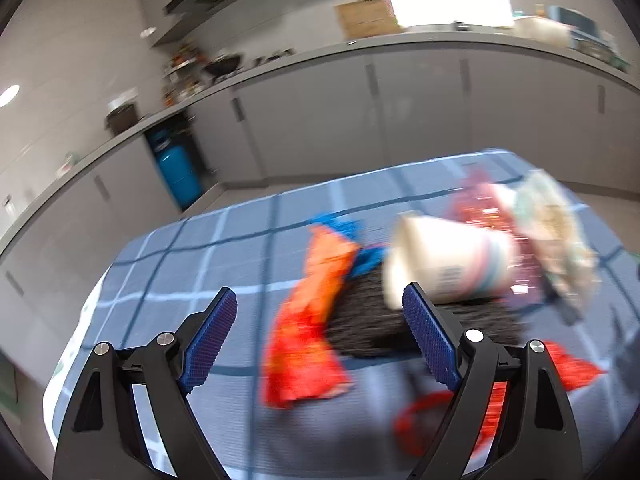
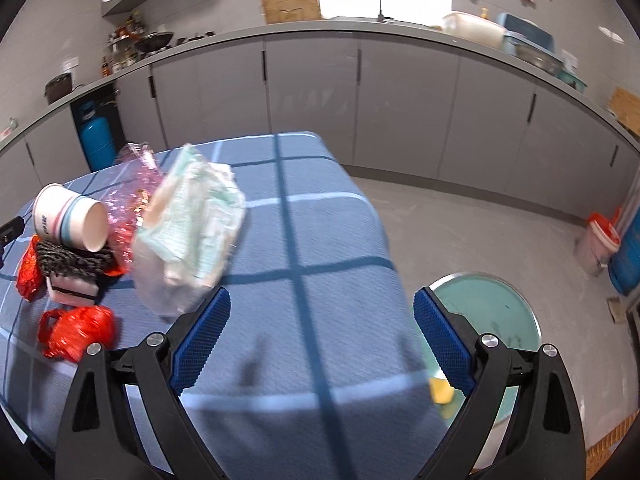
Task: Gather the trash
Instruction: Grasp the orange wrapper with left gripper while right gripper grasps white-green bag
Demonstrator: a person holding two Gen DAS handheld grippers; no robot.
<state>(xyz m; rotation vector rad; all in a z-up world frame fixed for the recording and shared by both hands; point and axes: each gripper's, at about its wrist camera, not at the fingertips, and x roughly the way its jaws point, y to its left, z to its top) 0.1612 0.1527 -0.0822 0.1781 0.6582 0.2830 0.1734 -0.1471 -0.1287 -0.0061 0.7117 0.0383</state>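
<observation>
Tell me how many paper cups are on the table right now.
1. A single paper cup lies on its side atop the dark knitted cloth, at the left of the blue checked tablecloth, beside the pink plastic wrapper. Others could be hidden under the trash pile.

Left wrist view: taken from just behind the left gripper [image 1: 316,304], angled down over the blue checked tablecloth [image 1: 224,240], close to the paper cup [image 1: 444,260] lying beyond the fingertips, with the grey cabinets [image 1: 420,104] across the background. Right wrist view: taken from just behind the right gripper [image 2: 322,306], angled down over the table's far corner, with the round bin [image 2: 492,308] beyond the right finger and the floor past it. Shared by both: tablecloth, paper cup [image 2: 72,220], pale crumpled wrapper [image 1: 556,232] [image 2: 192,224], cabinets and blue gas cylinder [image 1: 178,172] [image 2: 96,140].
</observation>
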